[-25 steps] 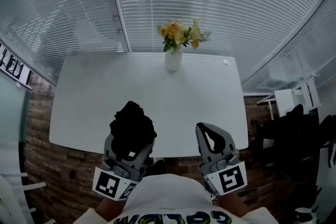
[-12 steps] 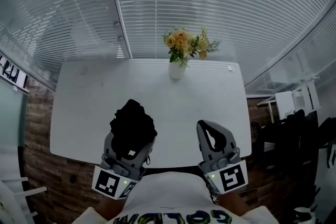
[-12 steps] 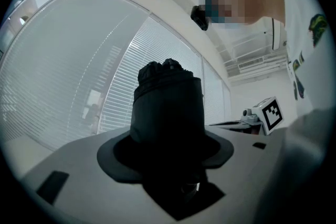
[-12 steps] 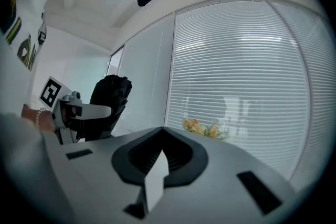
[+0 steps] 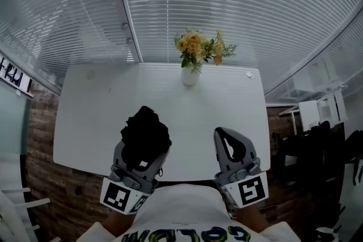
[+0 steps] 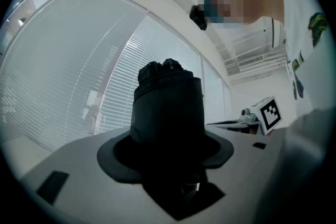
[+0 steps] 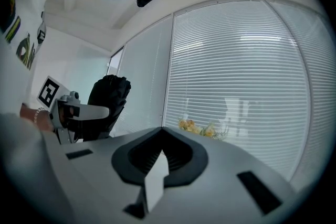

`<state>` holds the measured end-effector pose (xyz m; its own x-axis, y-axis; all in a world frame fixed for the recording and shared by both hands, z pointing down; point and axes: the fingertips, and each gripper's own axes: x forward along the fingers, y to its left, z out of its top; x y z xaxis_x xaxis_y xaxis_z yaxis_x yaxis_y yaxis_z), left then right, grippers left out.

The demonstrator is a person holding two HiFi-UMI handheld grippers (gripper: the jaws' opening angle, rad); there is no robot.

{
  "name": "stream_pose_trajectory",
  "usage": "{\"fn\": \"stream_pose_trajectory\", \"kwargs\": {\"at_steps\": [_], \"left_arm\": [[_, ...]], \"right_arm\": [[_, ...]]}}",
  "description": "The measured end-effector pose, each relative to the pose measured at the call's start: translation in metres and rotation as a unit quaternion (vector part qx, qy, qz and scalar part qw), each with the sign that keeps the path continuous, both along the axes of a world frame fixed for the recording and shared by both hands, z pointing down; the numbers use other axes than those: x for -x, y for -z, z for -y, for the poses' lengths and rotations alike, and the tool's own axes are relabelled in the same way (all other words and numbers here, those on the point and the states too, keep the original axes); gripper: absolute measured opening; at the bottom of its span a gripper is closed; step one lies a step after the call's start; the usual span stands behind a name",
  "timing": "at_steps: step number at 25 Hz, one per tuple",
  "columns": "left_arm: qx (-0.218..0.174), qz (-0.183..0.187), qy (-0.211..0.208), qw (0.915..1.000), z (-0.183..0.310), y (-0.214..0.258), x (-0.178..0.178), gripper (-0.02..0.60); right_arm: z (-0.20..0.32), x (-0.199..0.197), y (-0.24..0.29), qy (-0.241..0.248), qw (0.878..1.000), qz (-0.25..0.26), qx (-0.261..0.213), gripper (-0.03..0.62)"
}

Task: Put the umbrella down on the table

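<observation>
A folded black umbrella (image 5: 145, 130) stands upright between the jaws of my left gripper (image 5: 143, 150), which is shut on it above the near edge of the white table (image 5: 96, 110). In the left gripper view the umbrella (image 6: 168, 107) fills the space between the jaws and hides the pads. My right gripper (image 5: 226, 134) hovers over the table's near edge to the right, shut with nothing in it. From the right gripper view the umbrella (image 7: 107, 99) and the left gripper (image 7: 79, 110) show at the left.
A white vase (image 5: 190, 75) of yellow flowers (image 5: 198, 45) stands at the table's far edge, and a small object (image 5: 248, 75) lies at the far right corner. Slatted blinds wall off the back. White and dark chairs (image 5: 317, 116) stand on the right.
Both grippers have edged slightly forward over the table's near edge, the umbrella still held. The jaws look the same.
</observation>
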<state>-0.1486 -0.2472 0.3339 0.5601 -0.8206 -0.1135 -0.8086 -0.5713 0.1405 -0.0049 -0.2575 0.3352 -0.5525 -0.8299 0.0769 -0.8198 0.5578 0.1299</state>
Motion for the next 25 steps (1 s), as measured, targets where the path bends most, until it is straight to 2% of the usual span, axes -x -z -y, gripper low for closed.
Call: {"fn": "stream_pose_trajectory", "kwargs": {"at_steps": [15,20,25], "left_arm": [[-0.017,0.029,0.008,0.9994,0.006,0.008,-0.056,0.276],[-0.001,0.072,-0.018,0.9972,0.008,-0.002,-0.073,0.275],[0.023,0.13,-0.041,0.9904,0.02,-0.022,-0.084,0.276]], "right_arm": [[0.004,-0.058,0.007,0.012,1.0,0.002,-0.009,0.009],[0.005,-0.067,0.008,0.011,1.0,0.003,-0.011,0.009],[0.006,-0.07,0.009,0.011,1.0,0.004,-0.012,0.009]]}}
